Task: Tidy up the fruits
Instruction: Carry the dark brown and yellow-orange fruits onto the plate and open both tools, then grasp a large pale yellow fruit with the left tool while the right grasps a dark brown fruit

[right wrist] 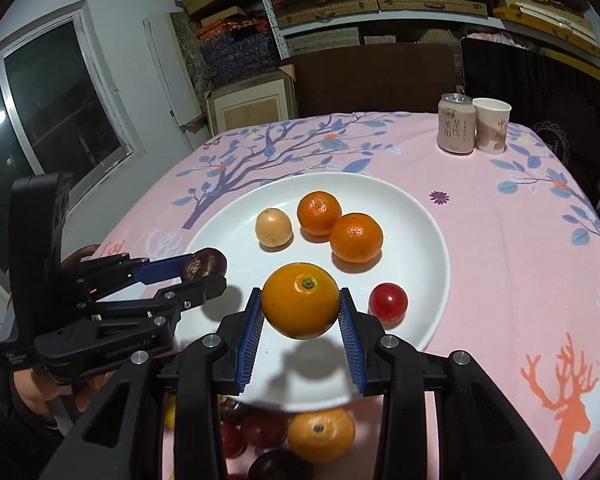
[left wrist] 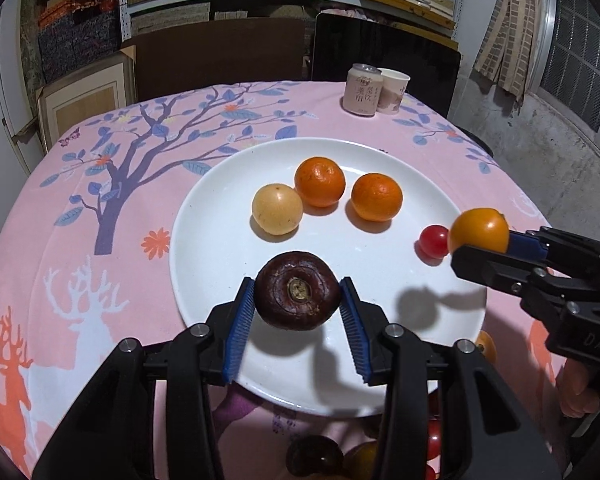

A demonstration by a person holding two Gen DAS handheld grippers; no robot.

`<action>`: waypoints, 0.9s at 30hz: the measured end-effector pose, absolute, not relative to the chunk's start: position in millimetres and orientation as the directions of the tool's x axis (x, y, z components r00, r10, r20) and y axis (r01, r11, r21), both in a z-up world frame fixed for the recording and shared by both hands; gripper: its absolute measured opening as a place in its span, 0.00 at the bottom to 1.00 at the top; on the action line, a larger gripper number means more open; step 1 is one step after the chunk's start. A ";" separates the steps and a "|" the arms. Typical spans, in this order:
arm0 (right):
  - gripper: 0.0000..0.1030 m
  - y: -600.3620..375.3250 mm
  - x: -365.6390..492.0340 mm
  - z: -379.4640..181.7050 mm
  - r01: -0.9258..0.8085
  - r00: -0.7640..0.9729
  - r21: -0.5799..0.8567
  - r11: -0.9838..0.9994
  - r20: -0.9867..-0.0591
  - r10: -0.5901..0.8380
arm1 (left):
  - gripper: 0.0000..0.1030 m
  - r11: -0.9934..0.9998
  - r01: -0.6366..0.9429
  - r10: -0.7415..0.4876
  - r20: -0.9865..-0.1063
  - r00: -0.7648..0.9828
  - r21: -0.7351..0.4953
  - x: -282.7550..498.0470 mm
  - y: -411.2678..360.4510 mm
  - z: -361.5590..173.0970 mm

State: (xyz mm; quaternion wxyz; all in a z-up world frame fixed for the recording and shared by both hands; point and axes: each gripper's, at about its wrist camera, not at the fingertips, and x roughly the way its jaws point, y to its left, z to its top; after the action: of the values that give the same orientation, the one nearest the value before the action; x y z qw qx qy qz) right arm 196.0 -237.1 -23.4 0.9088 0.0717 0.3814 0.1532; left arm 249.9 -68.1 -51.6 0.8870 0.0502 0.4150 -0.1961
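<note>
At the bottom of the right wrist view, a heap of unsorted fruit [right wrist: 320, 434] lay on the counter [right wrist: 500, 280] under the near lip of the white plate [right wrist: 432, 216]. Above it, the right gripper [right wrist: 301, 316] had its jaws closed on a yellow-orange fruit [right wrist: 300, 300], held over the plate's near part with its shadow below, so it was judged not yet set down. In the left wrist view the left gripper [left wrist: 298, 304] likewise had its jaws closed around a dark brown round fruit [left wrist: 298, 290], above the plate's lower centre. A cherry tomato [right wrist: 388, 303] sat just right of the held orange one; two tangerines [right wrist: 338, 224] and a pale fruit [right wrist: 273, 227] lay farther up the frame. Round fruit released from height could roll (the plate was shallow) and knock the tomato off the rim. The two grippers, close together, might also collide while lowering. A can [right wrist: 455, 123] and paper cup [right wrist: 493, 125] stood well apart, upper right.
</note>
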 end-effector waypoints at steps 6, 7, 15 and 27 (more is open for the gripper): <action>0.51 -243.4 180.7 -18.4 -0.211 0.703 0.252 0.944 -0.632 0.326 | 0.70 0.928 0.365 -0.305 -0.724 0.618 -0.080 235.4 -54.7 -45.5; 0.51 -246.5 175.4 -16.7 -0.210 0.709 0.259 0.943 -0.624 0.329 | 0.71 0.929 0.361 -0.305 -0.720 0.623 -0.080 229.0 -51.2 -43.2; 0.54 -269.5 94.8 -28.8 -0.211 0.707 0.324 0.922 -0.601 0.373 | 0.74 0.897 0.433 -0.357 -0.719 0.596 -0.086 150.9 -21.6 -47.2; 0.55 -284.4 56.5 -56.5 -0.162 0.706 0.365 0.917 -0.606 0.366 | 0.74 0.904 0.413 -0.329 -0.794 0.510 -0.109 116.0 -18.5 -87.5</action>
State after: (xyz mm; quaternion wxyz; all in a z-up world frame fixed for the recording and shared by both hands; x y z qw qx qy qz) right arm 56.5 -284.4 -56.5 0.9123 0.1436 0.3551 0.1447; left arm 116.0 -18.5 -87.5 0.8677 0.0471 0.4461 -0.2140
